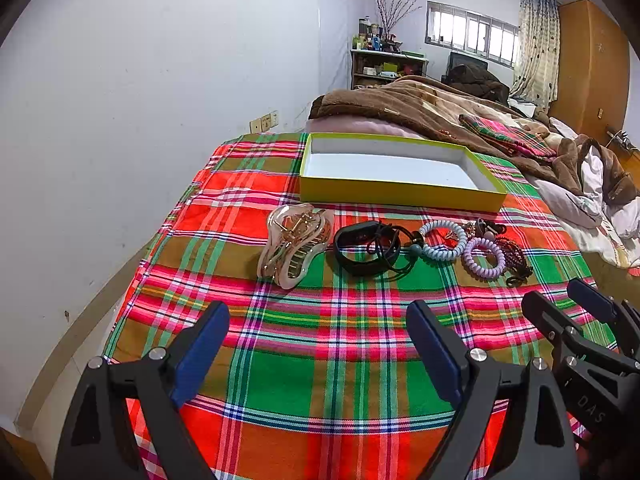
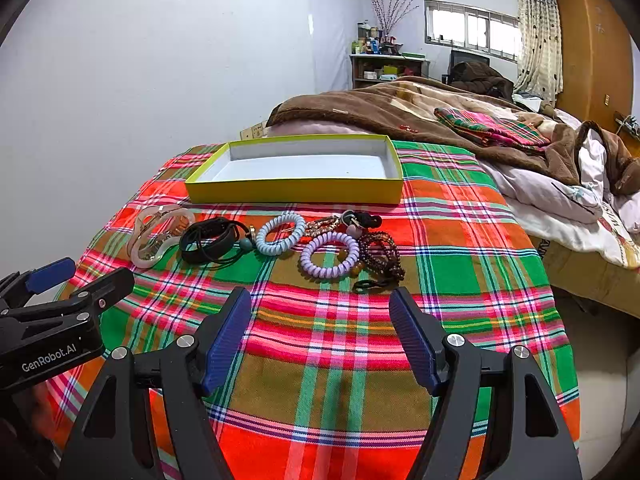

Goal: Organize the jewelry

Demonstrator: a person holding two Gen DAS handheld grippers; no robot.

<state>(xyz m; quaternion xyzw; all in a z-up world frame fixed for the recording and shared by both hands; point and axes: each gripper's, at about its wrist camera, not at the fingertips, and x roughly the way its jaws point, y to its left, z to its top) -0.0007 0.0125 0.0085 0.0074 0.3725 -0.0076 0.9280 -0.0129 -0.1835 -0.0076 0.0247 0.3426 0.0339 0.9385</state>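
An empty yellow box [image 1: 400,194] [image 2: 296,194] with a white inside sits at the far side of a plaid cloth. In front of it lie a clear hair claw [image 1: 294,246] [image 2: 154,240], a black band with cords [image 1: 366,250] [image 2: 208,240], a pale blue coil hair tie [image 1: 442,240] [image 2: 280,234], a lilac coil hair tie [image 1: 484,258] [image 2: 330,254], dark bead bracelets [image 1: 516,254] [image 2: 380,254] and small clips. My left gripper [image 1: 318,344] [image 2: 80,274] is open and empty, short of the claw. My right gripper [image 2: 320,328] [image 1: 560,300] is open and empty, just short of the lilac tie.
The plaid cloth [image 1: 320,360] covers a table beside a white wall [image 1: 140,100] on the left. A bed with a brown blanket [image 2: 400,112] and white bedding [image 2: 560,208] lies behind and to the right. The floor [image 2: 600,360] drops off on the right.
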